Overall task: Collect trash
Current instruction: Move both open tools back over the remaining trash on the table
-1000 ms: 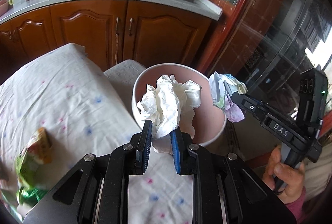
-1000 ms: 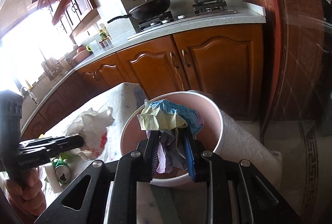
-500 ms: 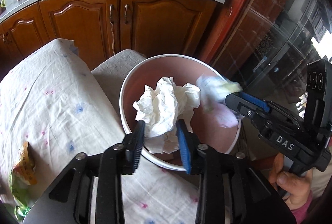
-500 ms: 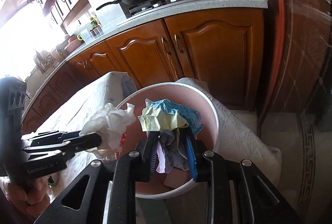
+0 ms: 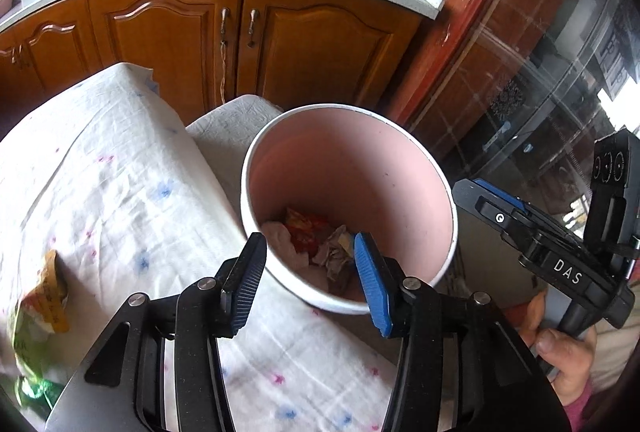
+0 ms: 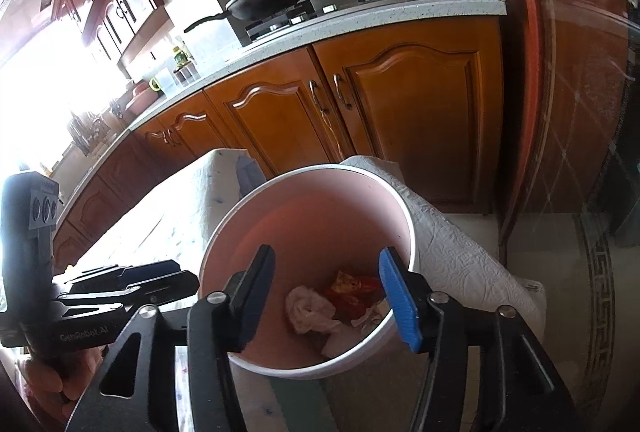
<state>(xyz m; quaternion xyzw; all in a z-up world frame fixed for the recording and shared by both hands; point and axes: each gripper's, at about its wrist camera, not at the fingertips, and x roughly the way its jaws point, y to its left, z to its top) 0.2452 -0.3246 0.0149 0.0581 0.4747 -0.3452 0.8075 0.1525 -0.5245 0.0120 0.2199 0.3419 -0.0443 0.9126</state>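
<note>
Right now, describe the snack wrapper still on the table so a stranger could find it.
Start at the white tablecloth with pink and blue flecks, beside the pink bin. At the cloth's left edge lies a crumpled green-and-yellow snack wrapper, the only litter on the cloth; the other scraps lie inside the bin.

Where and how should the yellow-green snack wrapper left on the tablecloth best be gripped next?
Grip the raised, crumpled yellow upper end of the snack wrapper, coming down from above with the left gripper, which is nearer and whose jaws are opening with nothing between them. That end stands up off the tablecloth, so it probably offers a fold to pinch; the lower green part is blurred at the frame edge.
</note>
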